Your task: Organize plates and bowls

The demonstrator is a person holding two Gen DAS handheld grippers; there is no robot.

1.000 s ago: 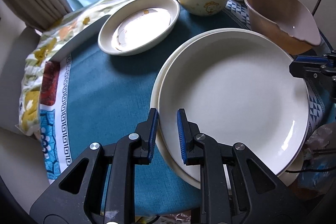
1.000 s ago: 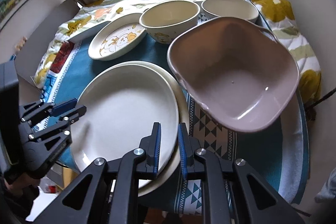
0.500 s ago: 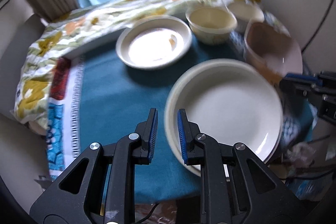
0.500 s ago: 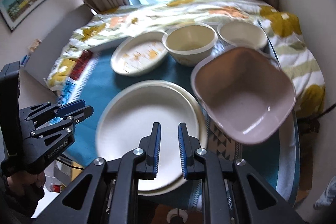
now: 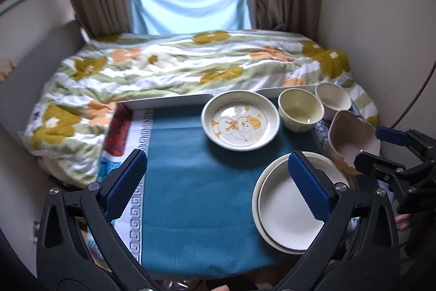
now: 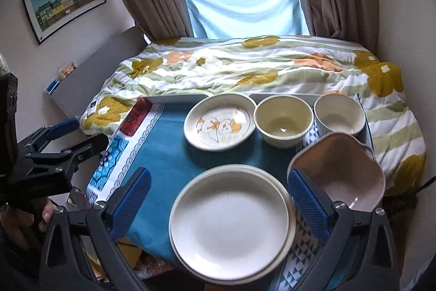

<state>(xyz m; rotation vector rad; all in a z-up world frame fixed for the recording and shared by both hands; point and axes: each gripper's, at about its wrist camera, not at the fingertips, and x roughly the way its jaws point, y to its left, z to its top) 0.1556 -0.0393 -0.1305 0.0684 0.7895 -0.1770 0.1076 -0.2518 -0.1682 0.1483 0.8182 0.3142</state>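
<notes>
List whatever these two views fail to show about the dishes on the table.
- Bottom white plate: both views, covered by the upper plate; only its rim shows.
- Pink bowl: left wrist view, partly behind the right gripper; its base is unseen.
- Small white bowl: right wrist view, its base sits behind the pink bowl.
- Table near edge: both views, hidden by fingers.

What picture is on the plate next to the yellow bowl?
Cartoon yellow-and-orange ducks on a white plate with a cream rim, clearest in the left wrist view.
</notes>
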